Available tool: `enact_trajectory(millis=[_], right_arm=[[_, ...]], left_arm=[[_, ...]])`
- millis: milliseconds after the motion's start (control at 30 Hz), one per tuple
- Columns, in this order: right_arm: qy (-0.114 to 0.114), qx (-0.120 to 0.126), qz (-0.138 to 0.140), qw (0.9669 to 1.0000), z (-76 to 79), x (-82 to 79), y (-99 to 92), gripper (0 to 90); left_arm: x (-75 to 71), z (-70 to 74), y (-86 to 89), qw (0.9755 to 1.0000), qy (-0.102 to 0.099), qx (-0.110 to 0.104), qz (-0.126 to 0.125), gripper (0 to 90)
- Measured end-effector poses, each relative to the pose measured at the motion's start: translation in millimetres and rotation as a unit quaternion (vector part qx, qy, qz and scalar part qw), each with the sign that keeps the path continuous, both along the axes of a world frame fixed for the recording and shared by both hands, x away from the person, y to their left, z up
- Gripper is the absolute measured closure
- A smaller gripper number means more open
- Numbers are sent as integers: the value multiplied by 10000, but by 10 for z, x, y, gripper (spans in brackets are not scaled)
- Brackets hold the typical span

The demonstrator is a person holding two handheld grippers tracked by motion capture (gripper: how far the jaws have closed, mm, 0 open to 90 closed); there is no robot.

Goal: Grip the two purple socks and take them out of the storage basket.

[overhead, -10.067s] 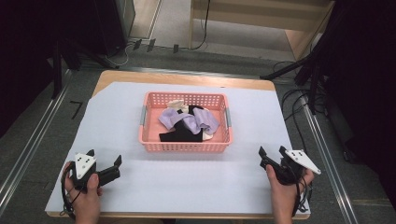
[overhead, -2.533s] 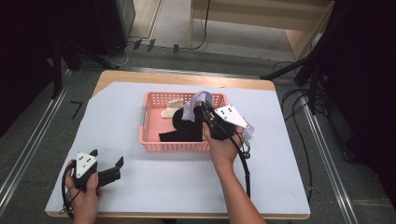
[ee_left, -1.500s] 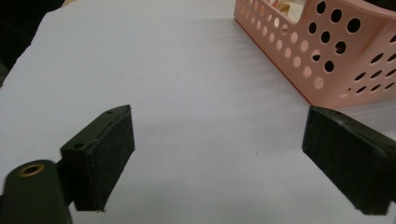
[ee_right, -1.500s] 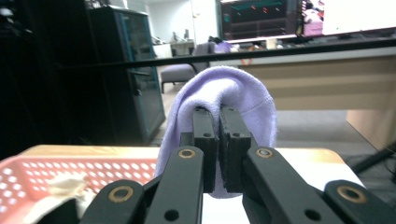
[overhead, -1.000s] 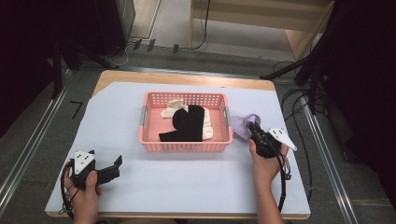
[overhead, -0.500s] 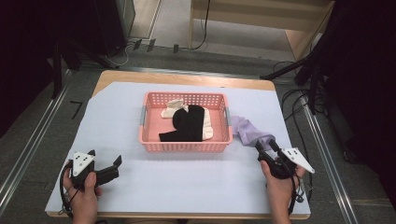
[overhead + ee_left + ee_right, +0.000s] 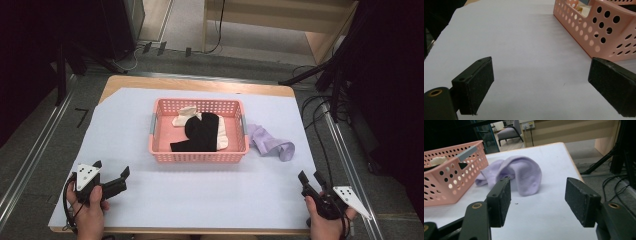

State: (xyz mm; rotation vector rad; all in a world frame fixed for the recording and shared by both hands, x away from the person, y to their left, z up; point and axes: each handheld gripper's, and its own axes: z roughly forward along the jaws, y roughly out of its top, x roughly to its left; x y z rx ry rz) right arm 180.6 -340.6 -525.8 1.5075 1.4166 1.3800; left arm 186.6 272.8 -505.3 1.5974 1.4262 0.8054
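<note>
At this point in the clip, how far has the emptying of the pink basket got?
Done: one lilac sock lies on the white sheet, right of the pink basket. In hand: nothing; the right gripper, whose jaws have just been opening, sits apart from that sock, and the left gripper rests open near the front edge. Left: a black sock and cream socks remain in the basket.

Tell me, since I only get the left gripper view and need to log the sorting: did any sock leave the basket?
Observer: Yes, a lilac sock lies on the table right of the pink basket.
Operator: Is the right gripper holding it?
Observer: No, the right gripper is open and apart from it, near the table's front edge.
Operator: What remains inside?
Observer: A black sock lying over cream ones.
</note>
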Motion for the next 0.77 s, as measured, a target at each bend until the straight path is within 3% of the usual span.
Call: enact_trajectory(millis=[167,233,367,433,600,767], right_arm=[[14,-293,24,9996,-24,-100,-106,321],[-40,-212,60,9997,-21,-141,-126,297],[40,-381,120,9992,-25,-155,-103,152],[96,-397,97,9991,-32,-148,-101,141],[141,-83,-114,9998,-46,-152,-153,142],[216,-181,-119,9995,-42,-142,-130,142]], left_arm=[[-2,1,-3,10000,4,-3,-3,72],[-1,1,-3,10000,5,-1,-10,72],[-2,2,-1,10000,4,-2,-11,72],[-1,1,0,10000,4,-5,-16,72],[-1,1,-1,10000,2,-12,-26,72],[20,-2,-6,10000,79,19,-43,72]])
